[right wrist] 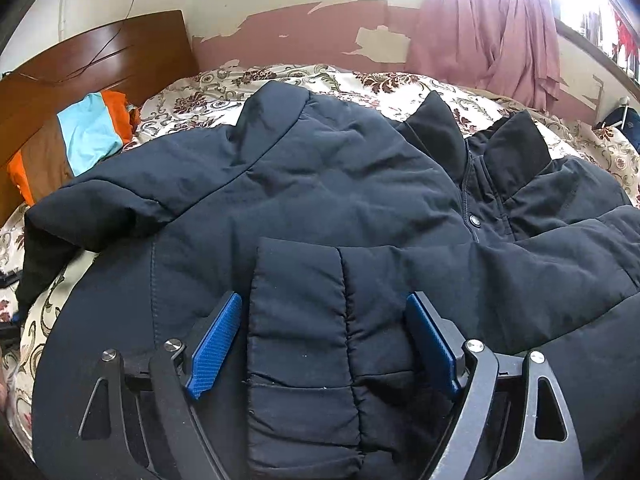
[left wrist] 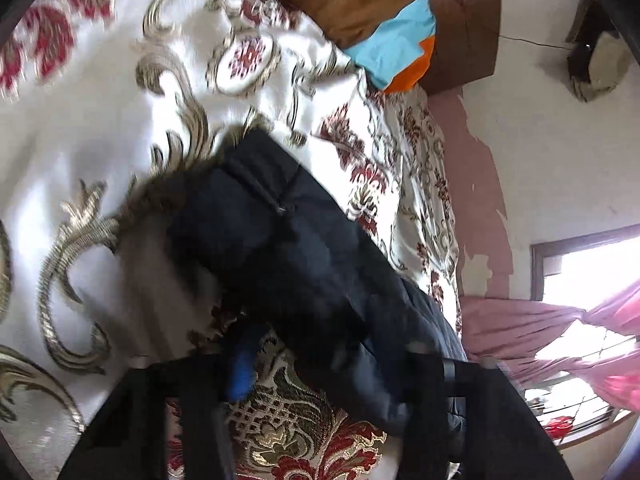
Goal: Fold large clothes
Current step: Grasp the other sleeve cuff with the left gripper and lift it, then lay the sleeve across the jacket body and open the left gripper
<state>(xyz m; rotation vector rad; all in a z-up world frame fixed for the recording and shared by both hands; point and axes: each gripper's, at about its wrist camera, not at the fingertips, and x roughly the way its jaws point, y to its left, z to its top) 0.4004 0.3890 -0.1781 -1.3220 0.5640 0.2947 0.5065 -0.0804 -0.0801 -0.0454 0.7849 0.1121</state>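
- Right wrist view is showing the bed (right wrist: pixel 400 84) in its floral cover, filling the room from the wooden headboard (right wrist: pixel 100 60) to the pink curtain (right wrist: pixel 500 32).
- Spreading across that bed is the dark padded jacket (right wrist: pixel 320 184), front up, collar standing toward the far wall, one sleeve trailing off to the left edge.
- It is looking bulky and soft, probably light for its size, with a smooth shell that could be slipping under a shallow pinch; a stitched seam or the hem is looking like the safest hold.
- A folded quilted panel of the jacket is lying between the fingers of the right gripper (right wrist: pixel 324 344), whose jaws are standing wide apart, the blue pads (right wrist: pixel 218 344) flanking the cloth without pressing it.
- Left wrist view is blurring badly: a dark length of the jacket is running diagonally over the bedcover toward the left gripper (left wrist: pixel 320 392).
- One blue pad is showing there, but I cannot tell whether those jaws are clamping cloth or standing apart.
- Up by the headboard, an orange, brown and blue pillow (right wrist: pixel 80 140) is sitting well apart from the jacket's collar.
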